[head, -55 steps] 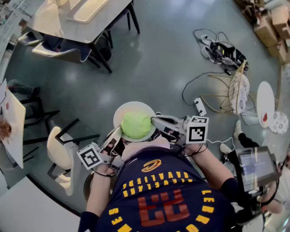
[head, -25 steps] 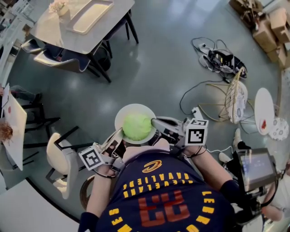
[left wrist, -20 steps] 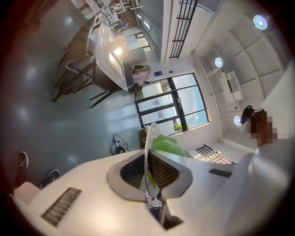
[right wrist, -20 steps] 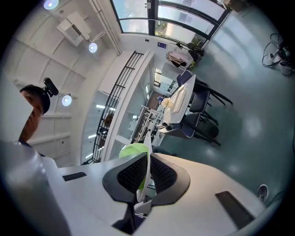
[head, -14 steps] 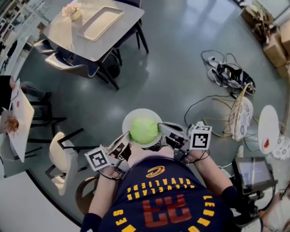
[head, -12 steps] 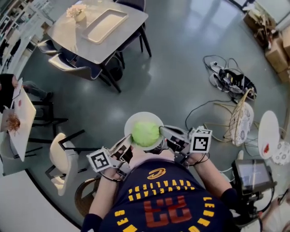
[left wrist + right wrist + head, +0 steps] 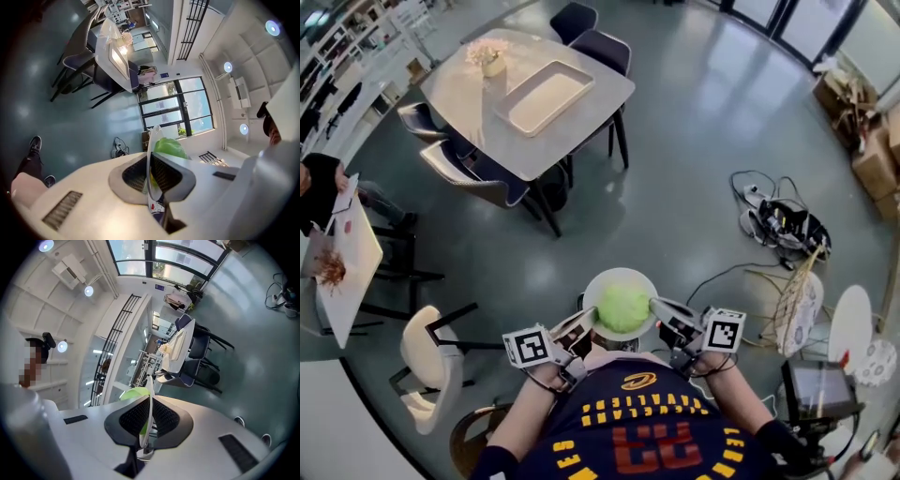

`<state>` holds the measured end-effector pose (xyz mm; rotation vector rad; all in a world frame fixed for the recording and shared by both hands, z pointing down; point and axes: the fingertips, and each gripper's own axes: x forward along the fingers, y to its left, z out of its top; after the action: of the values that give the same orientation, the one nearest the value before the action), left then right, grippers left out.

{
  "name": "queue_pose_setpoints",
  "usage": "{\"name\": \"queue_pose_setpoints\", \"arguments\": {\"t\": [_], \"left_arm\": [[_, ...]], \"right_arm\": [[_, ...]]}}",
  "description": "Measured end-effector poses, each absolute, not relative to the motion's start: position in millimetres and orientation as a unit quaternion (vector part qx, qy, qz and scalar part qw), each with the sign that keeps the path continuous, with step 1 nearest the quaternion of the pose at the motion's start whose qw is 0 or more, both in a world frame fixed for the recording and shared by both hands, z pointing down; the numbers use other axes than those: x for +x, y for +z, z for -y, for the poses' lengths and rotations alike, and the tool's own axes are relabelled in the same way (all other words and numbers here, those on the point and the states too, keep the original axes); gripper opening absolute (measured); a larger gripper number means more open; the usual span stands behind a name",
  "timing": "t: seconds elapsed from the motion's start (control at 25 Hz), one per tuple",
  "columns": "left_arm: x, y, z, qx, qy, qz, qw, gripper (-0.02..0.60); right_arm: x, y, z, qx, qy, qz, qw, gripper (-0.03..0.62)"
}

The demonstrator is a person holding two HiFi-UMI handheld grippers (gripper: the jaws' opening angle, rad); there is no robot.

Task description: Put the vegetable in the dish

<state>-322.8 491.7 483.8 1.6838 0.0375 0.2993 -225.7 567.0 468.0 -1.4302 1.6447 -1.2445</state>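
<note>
Grey floor (image 7: pixel 694 122), table (image 7: pixel 478 89) well apart. I held the dish (image 7: pixel 598 287) aloft, the vegetable (image 7: pixel 623 307) in it. Left gripper (image 7: pixel 584 324) and right gripper (image 7: pixel 658 307) each pinched its rim. I judged the vegetable light and soft, the dish brittle: grip the rim.

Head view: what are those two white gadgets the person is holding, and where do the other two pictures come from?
No robot here: a person holds a two-jaw gripper in each hand. The head view looks down from a camera on the person's head; the other two pictures come from cameras riding on each gripper, looking along its jaws. The left gripper and right gripper each clamp the rim of a white dish, carried above the floor. A green leafy vegetable sits in it. A table bearing a tray stands farther off.
</note>
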Motion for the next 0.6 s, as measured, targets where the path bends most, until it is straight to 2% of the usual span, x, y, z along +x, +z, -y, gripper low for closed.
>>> {"name": "queue_pose_setpoints", "arguments": {"t": [0.28, 0.6], "left_arm": [[-288, 486, -418, 0.751, 0.158, -0.029, 0.640, 0.014], [-280, 494, -354, 0.750, 0.162, -0.038, 0.640, 0.014]], "right_arm": [[-192, 455, -497, -0.561, -0.456, -0.613, 0.317, 0.016], [-183, 455, -433, -0.573, -0.458, -0.607, 0.306, 0.015]]}}
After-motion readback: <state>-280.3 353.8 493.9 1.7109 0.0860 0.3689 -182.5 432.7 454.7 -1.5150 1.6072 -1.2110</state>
